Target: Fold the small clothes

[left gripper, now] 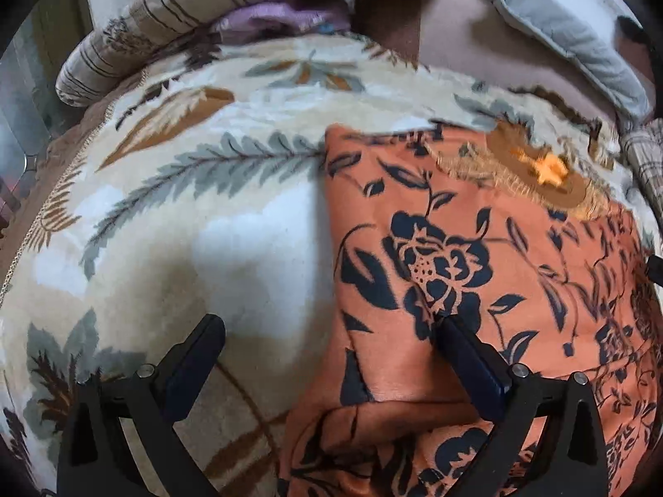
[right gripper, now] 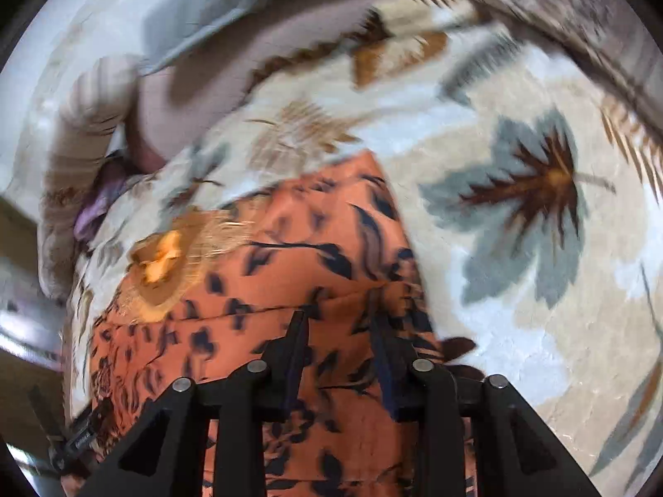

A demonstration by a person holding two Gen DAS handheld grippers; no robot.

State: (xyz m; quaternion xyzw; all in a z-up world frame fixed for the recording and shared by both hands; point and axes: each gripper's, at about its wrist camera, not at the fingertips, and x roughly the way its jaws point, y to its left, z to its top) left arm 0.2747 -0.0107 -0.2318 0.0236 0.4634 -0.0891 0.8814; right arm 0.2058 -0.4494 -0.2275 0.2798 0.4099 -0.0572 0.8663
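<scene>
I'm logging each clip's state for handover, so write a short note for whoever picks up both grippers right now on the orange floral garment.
Left gripper: open wide, fingers straddling the left edge of the orange floral garment, holding nothing.
Right gripper: fingers partly closed over a raised crease of the garment; a firm pinch cannot be confirmed through the blur.
The garment lies on the leaf-print blanket, its embroidered neckline at the far end.
Done: a fold line shows near the close edge.
Left: finish folding and flatten it.
</scene>
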